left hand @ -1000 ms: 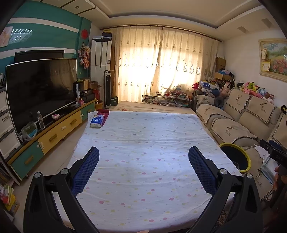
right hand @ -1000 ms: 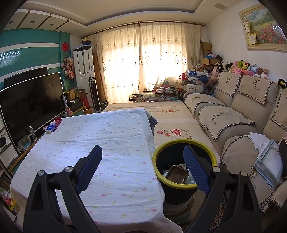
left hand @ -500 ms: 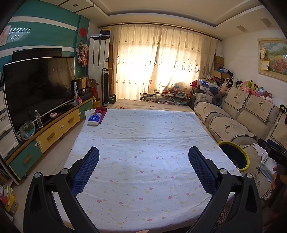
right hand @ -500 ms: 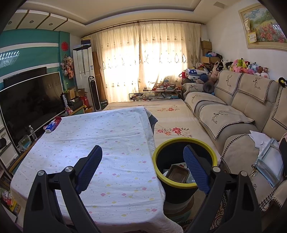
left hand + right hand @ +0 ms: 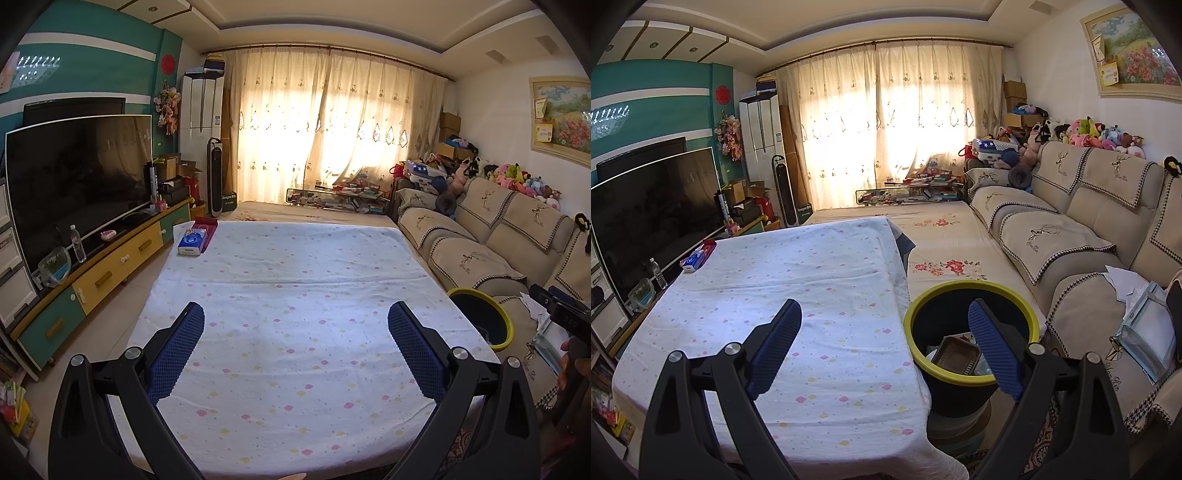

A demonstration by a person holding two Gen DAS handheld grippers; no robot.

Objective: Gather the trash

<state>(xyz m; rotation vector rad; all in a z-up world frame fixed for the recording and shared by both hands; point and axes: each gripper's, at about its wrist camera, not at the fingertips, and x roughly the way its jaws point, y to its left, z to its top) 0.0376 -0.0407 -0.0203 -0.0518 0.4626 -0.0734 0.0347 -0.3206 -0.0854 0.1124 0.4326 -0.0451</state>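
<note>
A black trash bin with a yellow rim (image 5: pixel 973 291) stands beside the table's right edge; it also shows in the left wrist view (image 5: pixel 508 323). A brown plastic tray (image 5: pixel 956 356) and other scraps lie inside it. My left gripper (image 5: pixel 295 323) is open and empty above the near part of the table with the dotted white cloth (image 5: pixel 295 280). My right gripper (image 5: pixel 884 319) is open and empty, its right finger over the bin and its left finger over the table's edge (image 5: pixel 901 295).
A blue tissue box (image 5: pixel 192 242) lies at the table's far left corner. A TV (image 5: pixel 74 192) on a low cabinet (image 5: pixel 110 266) runs along the left. A beige sofa (image 5: pixel 1071 236) with papers (image 5: pixel 1145 325) lines the right.
The left wrist view has drawn back and risen slightly, showing more of the table. The right gripper has barely moved. Both stay open.
</note>
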